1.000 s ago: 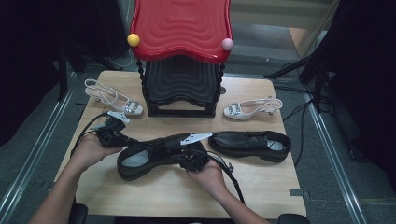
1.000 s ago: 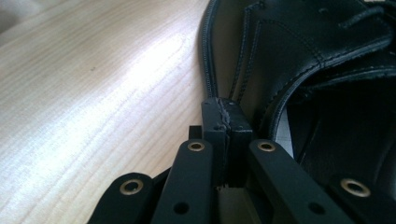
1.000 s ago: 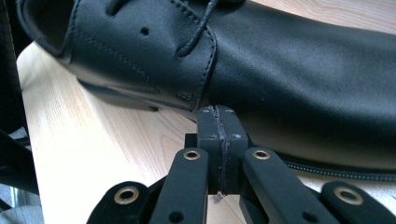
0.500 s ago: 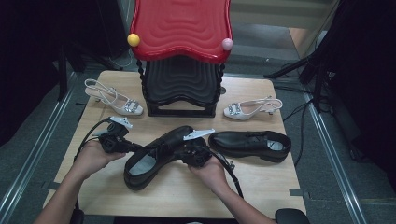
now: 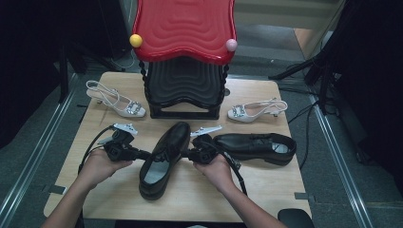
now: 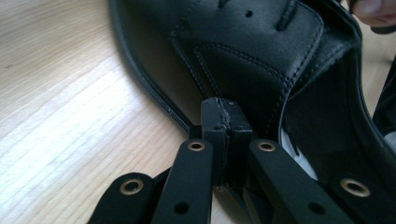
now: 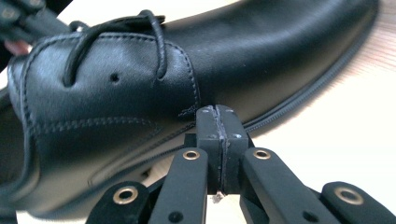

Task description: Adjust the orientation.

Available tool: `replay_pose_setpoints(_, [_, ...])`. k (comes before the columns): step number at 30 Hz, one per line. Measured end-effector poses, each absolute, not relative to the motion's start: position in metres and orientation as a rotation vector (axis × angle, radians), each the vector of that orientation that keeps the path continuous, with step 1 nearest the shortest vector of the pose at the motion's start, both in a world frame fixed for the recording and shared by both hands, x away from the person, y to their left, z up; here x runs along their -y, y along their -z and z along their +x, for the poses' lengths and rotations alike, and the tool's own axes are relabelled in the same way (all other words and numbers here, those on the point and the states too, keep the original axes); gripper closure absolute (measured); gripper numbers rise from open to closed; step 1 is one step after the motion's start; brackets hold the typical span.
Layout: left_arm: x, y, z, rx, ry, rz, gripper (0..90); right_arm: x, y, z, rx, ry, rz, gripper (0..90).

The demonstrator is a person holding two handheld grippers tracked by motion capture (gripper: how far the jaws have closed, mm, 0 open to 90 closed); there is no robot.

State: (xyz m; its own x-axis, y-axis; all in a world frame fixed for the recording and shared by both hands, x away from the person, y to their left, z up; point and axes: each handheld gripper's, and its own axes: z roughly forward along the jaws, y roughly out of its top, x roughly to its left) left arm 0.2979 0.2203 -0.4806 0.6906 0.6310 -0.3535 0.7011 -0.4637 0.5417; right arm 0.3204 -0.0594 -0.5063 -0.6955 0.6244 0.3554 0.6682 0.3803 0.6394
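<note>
A wooden table (image 5: pixel 266 190) is being used for some shoes. At its far side a big stand (image 5: pixel 184 90) with a wavy red top (image 5: pixel 184 28) is being kept, with a yellow ball (image 5: pixel 136 40) and a pink ball (image 5: pixel 231 44) at its corners.

A black shoe (image 5: pixel 164 159) is lying in the middle of the near half of the table, with its toe pointing toward the stand and its heel toward the person. It is being pressed from both sides. A second black shoe (image 5: pixel 256 146) is lying just to its right, set sideways. One pale sandal (image 5: pixel 116 99) is resting left of the stand and another pale sandal (image 5: pixel 256 110) right of it.

The left gripper (image 5: pixel 142 154) is being held against the left side of the middle shoe, and its jaws are closed tight with nothing between them. The right gripper (image 5: pixel 187 154) is being held against the shoe's right side, near the laces (image 7: pixel 154 42), and its jaws are closed on nothing too.
</note>
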Motion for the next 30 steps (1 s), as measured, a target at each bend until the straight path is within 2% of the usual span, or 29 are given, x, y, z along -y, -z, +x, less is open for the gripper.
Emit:
replay_pose_setpoints(9, [-0.213, 0.481, 0.295, -1.025, 0.142, 2.213, 90.0, 0.062, 0.505, 0.325, 2.547, 1.213, -1.232, 90.0])
replay_pose_setpoints(16, [-0.206, 0.483, 0.294, -1.013, 0.207, 2.188, 90.0, 0.062, 0.502, 0.329, 2.539, 1.225, -1.259, 90.0])
replay_pose_setpoints(23, [-0.199, 0.482, 0.291, -0.989, 0.192, 2.209, 89.0, 0.063, 0.501, 0.335, 2.546, 1.225, -1.273, 90.0])
replay_pose_setpoints(25, [-0.202, 0.481, 0.291, -0.998, 0.171, 2.206, 85.0, 0.062, 0.500, 0.334, 2.567, 1.216, -1.274, 88.9])
replay_pose_setpoints(30, [-0.216, 0.474, 0.297, -1.051, 0.152, 2.128, 70.8, 0.068, 0.493, 0.334, 2.605, 1.180, -1.271, 73.9])
